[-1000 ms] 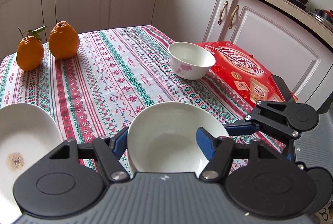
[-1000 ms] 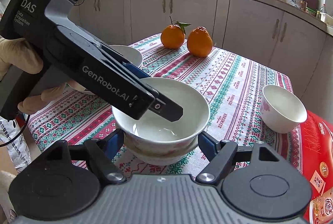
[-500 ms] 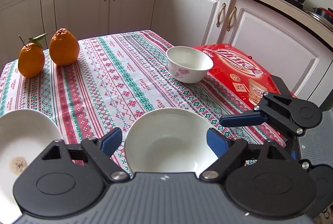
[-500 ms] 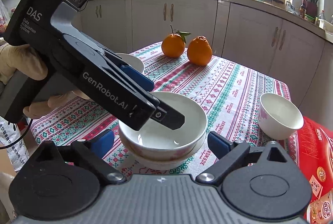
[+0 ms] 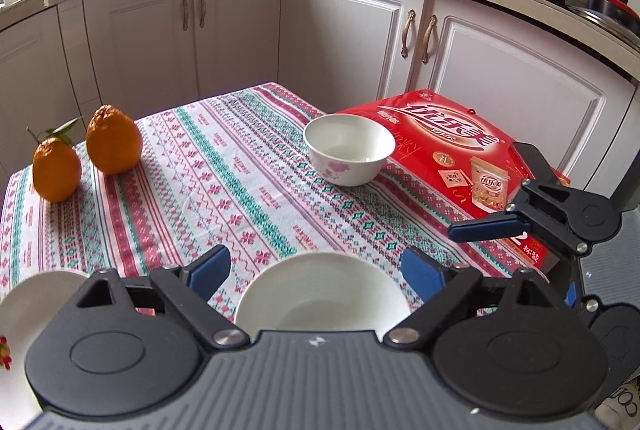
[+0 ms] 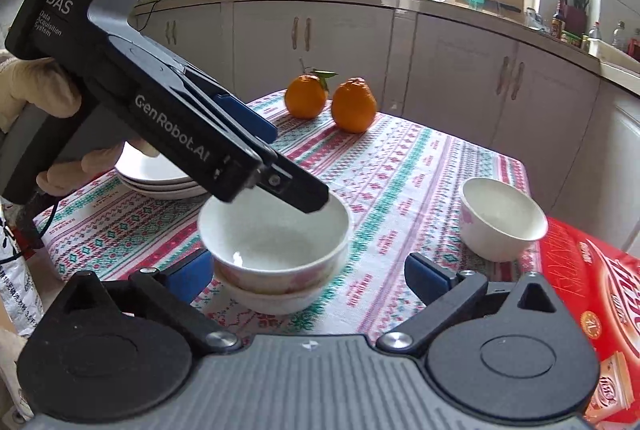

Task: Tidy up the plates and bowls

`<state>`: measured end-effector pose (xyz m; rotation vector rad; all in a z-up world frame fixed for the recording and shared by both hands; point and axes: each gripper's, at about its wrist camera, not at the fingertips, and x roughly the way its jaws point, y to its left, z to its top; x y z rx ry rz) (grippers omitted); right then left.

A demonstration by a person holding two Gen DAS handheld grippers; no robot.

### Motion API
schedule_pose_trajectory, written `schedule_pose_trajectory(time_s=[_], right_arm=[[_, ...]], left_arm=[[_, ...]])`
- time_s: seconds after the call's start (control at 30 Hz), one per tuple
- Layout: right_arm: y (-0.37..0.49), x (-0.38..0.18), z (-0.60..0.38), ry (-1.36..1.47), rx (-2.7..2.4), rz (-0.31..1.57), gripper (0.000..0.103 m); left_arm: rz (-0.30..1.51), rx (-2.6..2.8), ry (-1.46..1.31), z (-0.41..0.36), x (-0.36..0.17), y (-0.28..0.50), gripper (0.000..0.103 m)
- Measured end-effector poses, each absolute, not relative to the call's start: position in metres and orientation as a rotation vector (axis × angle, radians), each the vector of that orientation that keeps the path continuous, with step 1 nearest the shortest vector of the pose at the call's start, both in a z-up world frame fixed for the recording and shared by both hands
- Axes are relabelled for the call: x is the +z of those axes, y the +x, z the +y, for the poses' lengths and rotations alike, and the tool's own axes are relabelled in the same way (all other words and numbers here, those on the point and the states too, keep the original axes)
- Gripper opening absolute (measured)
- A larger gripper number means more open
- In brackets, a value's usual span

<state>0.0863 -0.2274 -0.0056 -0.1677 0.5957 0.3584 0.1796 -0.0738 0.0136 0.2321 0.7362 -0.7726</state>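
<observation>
Right now I use the patterned tablecloth [image 5: 224,190] as my landmark. On its right edge, as my left camera sees it, lies the red box [image 5: 460,158], and the single bowl [image 5: 349,149] with a pink flower print stands on the cloth just beside it. At the near edge sit the stacked bowls [image 6: 276,250], one nested in the other. Off to the stack's left, my right camera shows piled plates [image 6: 160,178]. Two oranges [image 6: 332,102] sit at the far end. My left gripper [image 5: 316,268] hangs spread open above the stack, fingers apart and clear of the rim. My right gripper [image 6: 308,272] is likewise released, its fingers wide on either side of the stack, not touching it.
</observation>
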Motion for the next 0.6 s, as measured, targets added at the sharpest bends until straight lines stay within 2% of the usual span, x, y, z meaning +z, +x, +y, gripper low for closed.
schedule_pose_trajectory(time_s=[0.6], right_arm=[[0.155,-0.033,-0.325,-0.145,0.160,0.645,0.103]], left_arm=[[0.790,-0.883,0.358,-0.168,-0.002,0.264,0.092]])
